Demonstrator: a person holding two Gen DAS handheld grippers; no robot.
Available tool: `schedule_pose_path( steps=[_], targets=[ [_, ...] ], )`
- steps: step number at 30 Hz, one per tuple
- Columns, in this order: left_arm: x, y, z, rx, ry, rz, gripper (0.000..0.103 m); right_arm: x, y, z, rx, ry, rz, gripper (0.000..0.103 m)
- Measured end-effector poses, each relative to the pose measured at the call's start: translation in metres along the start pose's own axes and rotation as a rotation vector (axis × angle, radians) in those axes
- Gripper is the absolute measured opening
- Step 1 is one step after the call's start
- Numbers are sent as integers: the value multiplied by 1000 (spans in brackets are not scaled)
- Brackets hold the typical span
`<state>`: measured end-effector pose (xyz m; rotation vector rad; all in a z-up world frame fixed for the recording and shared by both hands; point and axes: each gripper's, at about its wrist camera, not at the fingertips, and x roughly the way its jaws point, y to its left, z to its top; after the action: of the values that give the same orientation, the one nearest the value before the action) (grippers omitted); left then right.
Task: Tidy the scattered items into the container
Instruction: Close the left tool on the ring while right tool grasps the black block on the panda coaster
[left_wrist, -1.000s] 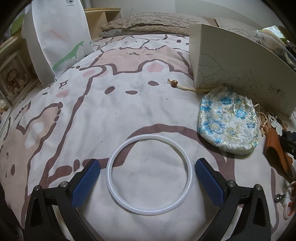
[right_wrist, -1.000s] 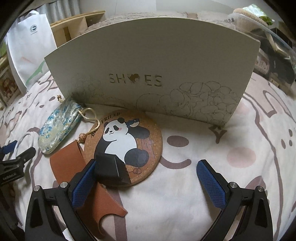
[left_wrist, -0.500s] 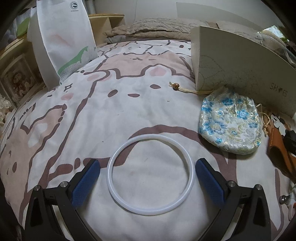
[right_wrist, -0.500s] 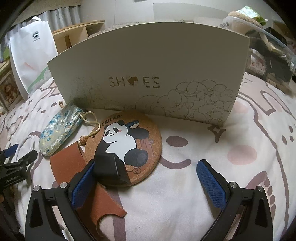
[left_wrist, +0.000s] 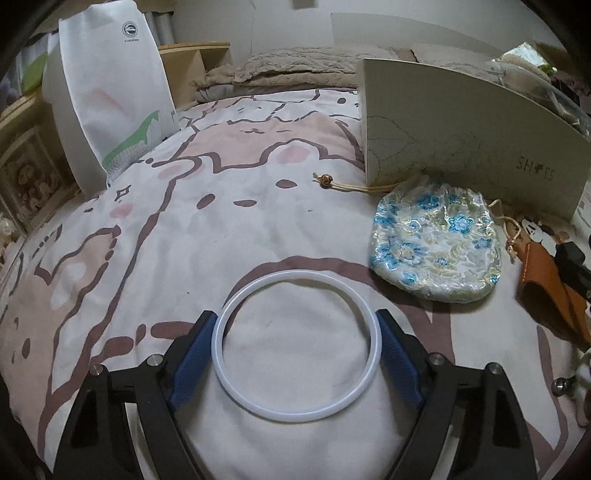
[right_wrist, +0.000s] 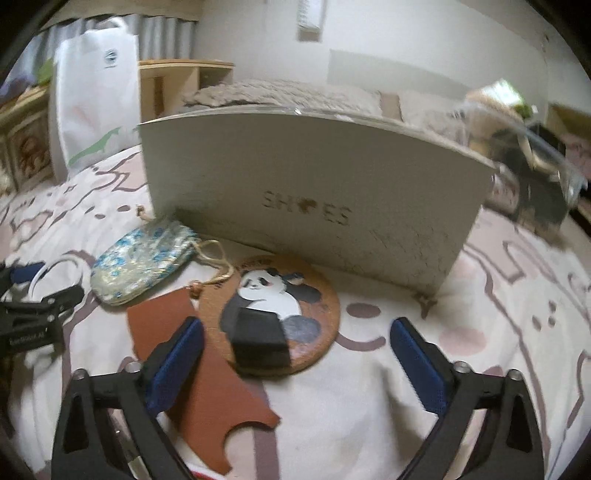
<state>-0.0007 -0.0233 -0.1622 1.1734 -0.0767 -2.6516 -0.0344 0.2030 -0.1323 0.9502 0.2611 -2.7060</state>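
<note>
A white ring (left_wrist: 236, 391) lies on the patterned bedspread between the blue pads of my left gripper (left_wrist: 295, 363), which touch both its sides. A blue floral pouch (left_wrist: 436, 251) lies right of it, against the grey "SHOES" box (left_wrist: 461, 147). My right gripper (right_wrist: 295, 362) is open and empty, low over the bed. In front of it lie a round panda coaster (right_wrist: 317, 291) with a small black block (right_wrist: 258, 343) on it, and a brown leather piece (right_wrist: 210, 384) under the left finger. The pouch (right_wrist: 144, 258) and box (right_wrist: 314, 184) also show there.
A white shopping bag (left_wrist: 110, 96) stands at the back left by a wooden shelf (left_wrist: 192, 62). Pillows lie behind the box. A clear bin with clutter (right_wrist: 524, 155) stands at the right. The left gripper body (right_wrist: 33, 314) shows at the right wrist view's left edge.
My left gripper's jaws have closed inward onto the white ring. My right gripper has lifted and swung a little, so the box looks farther; the view is blurred.
</note>
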Motion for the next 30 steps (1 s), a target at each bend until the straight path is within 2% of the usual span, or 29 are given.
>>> schedule_pose_path(
  steps=[4, 6, 8, 10, 12, 14, 16, 17, 24, 30],
  targets=[
    [0, 1, 0, -2, -1, -4, 84, -1, 7, 0, -42, -3, -16, 86],
    [0, 1, 0, -4, -2, -11, 84, -3, 2, -1, -35, 1, -16, 86],
    [0, 1, 0, -2, -4, -22, 84, -1, -1, -1, -16, 8, -11, 82],
    [-1, 0, 0, 4, -6, -28, 84, 3, -4, -1, 0, 25, -6, 60],
    [-1, -2, 0, 7, -7, -29, 84, 7, -4, -1, 9, 41, 13, 56],
    [-1, -2, 0, 3, -6, -32, 84, 5, -5, -2, 10, 37, 39, 43],
    [-1, -3, 0, 4, -8, -29, 84, 3, -4, -3, 9, 28, 54, 38],
    [-1, -4, 1, 7, -8, -26, 84, 1, -4, -3, 11, 21, 65, 32],
    [-1, -1, 0, 0, -3, -38, 84, -6, -1, -4, -3, -17, 118, 31],
    [-1, -2, 1, 0, -1, -39, 84, -3, -2, -3, -1, 4, 101, 30]
  ],
)
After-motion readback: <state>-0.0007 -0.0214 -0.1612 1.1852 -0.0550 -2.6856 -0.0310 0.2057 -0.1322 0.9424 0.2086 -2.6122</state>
